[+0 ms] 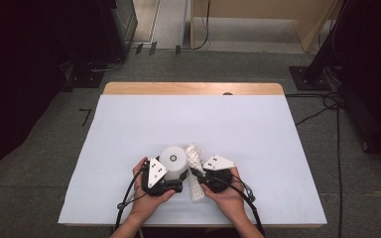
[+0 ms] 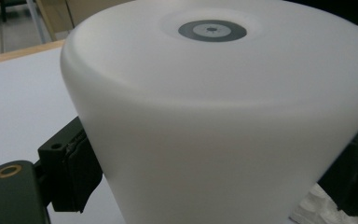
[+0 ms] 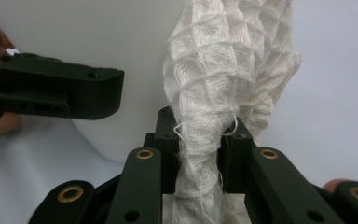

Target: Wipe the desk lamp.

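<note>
Standing upright near the desk's (image 1: 129,129) front edge, the white cone-shaped container (image 1: 173,163) sits clamped between the left tool's (image 1: 171,184) jaws, which press its lower sides. The waffle-weave cloth (image 1: 194,157) rises just to its right, its long axis running up from the right tool (image 1: 197,174), whose nearly closed jaws pinch its bunched middle, touching the container's side.

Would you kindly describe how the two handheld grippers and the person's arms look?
Both the left gripper and right gripper are black, each topped by a grey three-cornered plate and trailing a black cable. Brass-coloured rivets mark the jaw links. The forearms are bare, with no sleeves.
</note>
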Tool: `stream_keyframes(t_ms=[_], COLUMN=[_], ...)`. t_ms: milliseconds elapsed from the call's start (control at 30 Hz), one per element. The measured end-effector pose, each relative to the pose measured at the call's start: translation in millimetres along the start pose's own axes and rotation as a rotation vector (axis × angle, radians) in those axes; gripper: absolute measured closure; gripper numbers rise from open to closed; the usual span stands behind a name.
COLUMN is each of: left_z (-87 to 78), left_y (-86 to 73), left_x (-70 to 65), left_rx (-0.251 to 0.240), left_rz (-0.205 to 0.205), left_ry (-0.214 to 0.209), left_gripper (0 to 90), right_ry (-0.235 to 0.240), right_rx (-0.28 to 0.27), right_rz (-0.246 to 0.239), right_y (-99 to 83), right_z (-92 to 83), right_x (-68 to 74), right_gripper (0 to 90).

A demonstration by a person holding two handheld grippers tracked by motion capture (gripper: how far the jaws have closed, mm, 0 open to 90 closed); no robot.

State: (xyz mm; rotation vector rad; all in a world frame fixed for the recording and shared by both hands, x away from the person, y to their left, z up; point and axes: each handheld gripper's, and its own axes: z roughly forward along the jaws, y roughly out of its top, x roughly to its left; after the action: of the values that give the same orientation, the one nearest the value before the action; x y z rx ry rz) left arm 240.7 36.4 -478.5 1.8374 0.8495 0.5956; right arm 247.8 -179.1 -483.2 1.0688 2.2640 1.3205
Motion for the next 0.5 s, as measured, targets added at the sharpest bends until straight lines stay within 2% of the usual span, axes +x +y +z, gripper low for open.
stream_keyframes(t_ms=[33,67,100,200,300,400,500], left_z=[-1.1,-1.1,-2.5,-5.6,-5.0,-4.3,-6.5], left_y=[0.5,0.5,1.4,4.8,4.1,4.7,7.4], left_x=[2.6,2.6,5.4,10.4,8.9,7.6,9.8], left_rx=[-0.001,-0.001,-0.012,-0.024,-0.02,-0.021,-0.031], left_rz=[0.01,0.01,0.001,-0.001,0.01,0.015,0.01], left_ry=[-0.01,-0.01,-0.03,-0.077,-0.09,-0.096,-0.103], left_gripper=[8.5,8.5,8.5,8.6,8.6,8.6,8.6], right_ry=[0.008,0.008,0.012,0.011,-0.008,-0.01,0.002], right_rx=[0.001,0.001,-0.001,-0.045,-0.105,-0.175,-0.186], right_rz=[0.005,0.005,0.008,0.014,-0.016,-0.023,-0.024], right_y=[-0.1,-0.1,0.0,4.3,11.9,18.7,20.3], right_z=[0.4,0.4,0.4,-5.5,-16.3,-27.8,-30.7], right_x=[0.2,0.2,0.4,4.3,8.6,9.9,9.4], right_gripper=[72.9,72.9,72.9,72.8,72.8,72.8,72.8])
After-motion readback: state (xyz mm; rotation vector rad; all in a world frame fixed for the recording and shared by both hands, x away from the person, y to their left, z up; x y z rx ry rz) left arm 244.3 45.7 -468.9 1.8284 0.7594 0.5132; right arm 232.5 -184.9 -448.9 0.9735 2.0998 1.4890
